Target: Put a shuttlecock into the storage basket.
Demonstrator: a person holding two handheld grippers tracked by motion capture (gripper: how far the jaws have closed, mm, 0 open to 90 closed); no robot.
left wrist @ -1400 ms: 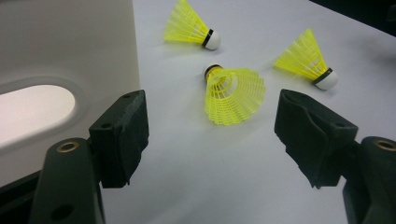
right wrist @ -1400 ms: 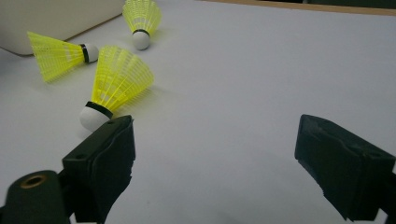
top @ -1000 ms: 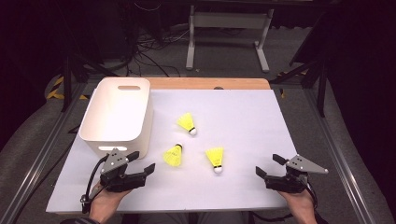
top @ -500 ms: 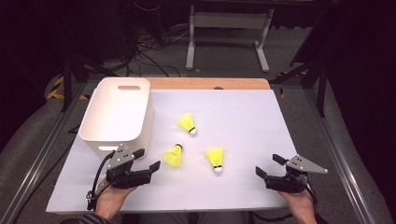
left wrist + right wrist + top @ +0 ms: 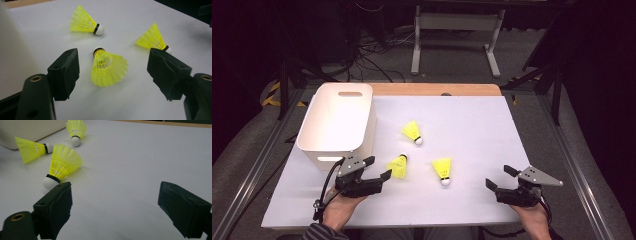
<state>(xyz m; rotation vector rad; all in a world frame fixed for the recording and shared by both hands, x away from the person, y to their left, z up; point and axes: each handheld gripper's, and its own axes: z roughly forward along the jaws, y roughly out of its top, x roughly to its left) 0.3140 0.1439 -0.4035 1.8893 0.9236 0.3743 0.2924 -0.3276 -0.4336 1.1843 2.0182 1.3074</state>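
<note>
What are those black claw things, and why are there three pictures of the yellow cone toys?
Those claws are hand-held grabbers. A person sits at the table and holds one in each hand: the left gripper and the right gripper. Each has two black fingers that can pinch. Both are open now and hold nothing.

One picture comes from a camera high above the table, looking down. The other two come from small cameras riding on the grabbers, so you look out between their fingers.

The yellow cones are badminton shuttlecocks, three of them, lying on the white table. The nearest shuttlecock lies just ahead of the left gripper, between its open fingers in that gripper's own picture. A middle shuttlecock and a far shuttlecock lie apart. A white bin stands at the left.
</note>
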